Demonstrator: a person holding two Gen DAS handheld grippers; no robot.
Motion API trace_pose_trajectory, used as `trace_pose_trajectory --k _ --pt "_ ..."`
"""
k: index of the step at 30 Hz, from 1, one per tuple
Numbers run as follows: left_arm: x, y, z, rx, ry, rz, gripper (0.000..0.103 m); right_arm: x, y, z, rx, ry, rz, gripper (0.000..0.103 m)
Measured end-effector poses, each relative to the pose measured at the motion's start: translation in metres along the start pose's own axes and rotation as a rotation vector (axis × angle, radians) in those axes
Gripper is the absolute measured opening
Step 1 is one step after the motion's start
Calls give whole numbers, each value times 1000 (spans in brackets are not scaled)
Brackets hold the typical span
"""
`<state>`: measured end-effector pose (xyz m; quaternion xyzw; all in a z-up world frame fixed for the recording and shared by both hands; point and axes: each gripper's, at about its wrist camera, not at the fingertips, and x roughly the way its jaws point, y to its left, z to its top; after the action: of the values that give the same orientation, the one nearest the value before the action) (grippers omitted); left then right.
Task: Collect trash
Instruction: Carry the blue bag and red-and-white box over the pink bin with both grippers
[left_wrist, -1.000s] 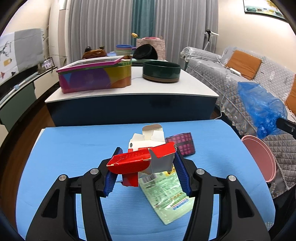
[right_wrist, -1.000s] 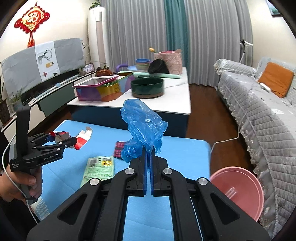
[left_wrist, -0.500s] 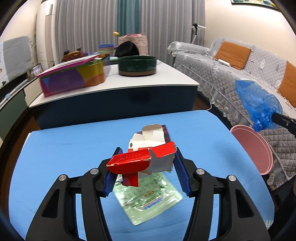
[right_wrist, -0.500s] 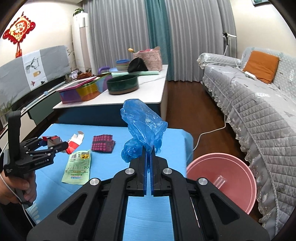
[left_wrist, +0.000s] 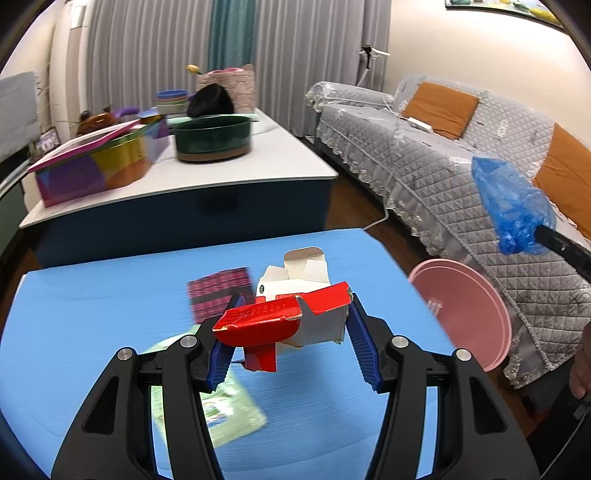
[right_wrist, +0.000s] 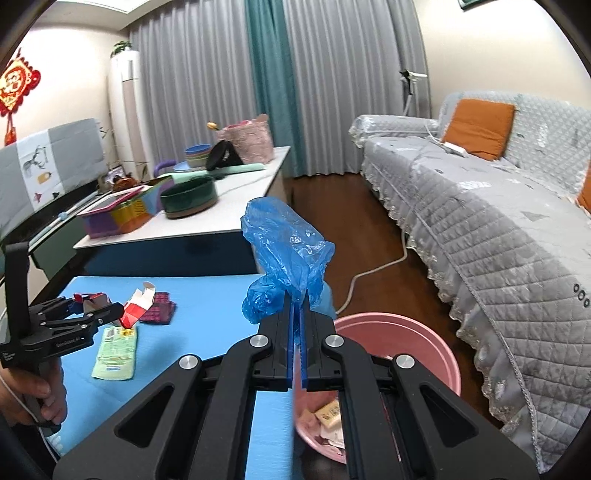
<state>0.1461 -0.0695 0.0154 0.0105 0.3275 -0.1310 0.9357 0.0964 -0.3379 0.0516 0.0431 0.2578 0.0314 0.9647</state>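
Note:
My left gripper (left_wrist: 291, 332) is shut on a crushed red and white carton (left_wrist: 295, 317) and holds it above the blue table (left_wrist: 110, 317). A hand carries that gripper (right_wrist: 92, 314) at the left of the right wrist view. My right gripper (right_wrist: 297, 310) is shut on a crumpled blue plastic bag (right_wrist: 288, 251), also seen at the right in the left wrist view (left_wrist: 511, 210). A pink bin (right_wrist: 399, 339) with paper scraps inside stands on the floor just beneath it, off the table's right edge (left_wrist: 465, 314). A green wrapper (left_wrist: 221, 417) and a dark red patterned packet (left_wrist: 218, 291) lie on the table.
Behind stands a white low table (left_wrist: 221, 177) with a colourful tin (left_wrist: 96, 166) and a dark green bowl (left_wrist: 212, 138). A grey quilted sofa (right_wrist: 498, 229) with orange cushions fills the right side. A white cable (right_wrist: 369, 273) runs over the wooden floor.
Both grippers have swung to the right, each keeping its hold. The pink bin has come closer and now lies under the right gripper. The wrapper and packet have shifted left in view.

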Motion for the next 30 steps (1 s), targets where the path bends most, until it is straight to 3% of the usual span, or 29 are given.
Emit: trace_pose_trajectory --k 17,30 --pt "28 -86 20 40 8 -71 55 9 -60 7 107 -3 -66 3" --pt "46 -126 30 76 25 -100 55 16 -87 12 192 10 -91 3"
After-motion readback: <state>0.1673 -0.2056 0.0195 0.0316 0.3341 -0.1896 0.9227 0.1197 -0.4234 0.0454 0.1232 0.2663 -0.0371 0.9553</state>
